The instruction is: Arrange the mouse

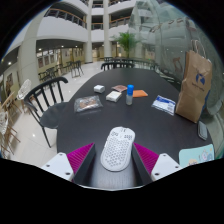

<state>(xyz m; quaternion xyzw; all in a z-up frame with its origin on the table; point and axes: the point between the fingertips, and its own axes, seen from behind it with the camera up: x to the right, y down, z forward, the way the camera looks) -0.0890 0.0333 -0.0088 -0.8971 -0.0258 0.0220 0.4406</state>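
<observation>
A white mouse [117,149] with a honeycomb-hole shell sits between my gripper's [115,158] two fingers, close to the camera, over the near edge of a dark round table [70,125]. Both pink pads [82,156] touch the mouse's sides, so the gripper is shut on it. The mouse points away from me, toward the table's middle. I cannot see whether its underside rests on the table.
Beyond the mouse lie a clear packet [88,103], a white box [114,96], a small bottle [129,95], an orange item [139,93] and a blue-white pack [164,104]. A brown paper bag [196,85] stands at the right. A black chair [40,100] stands at the left.
</observation>
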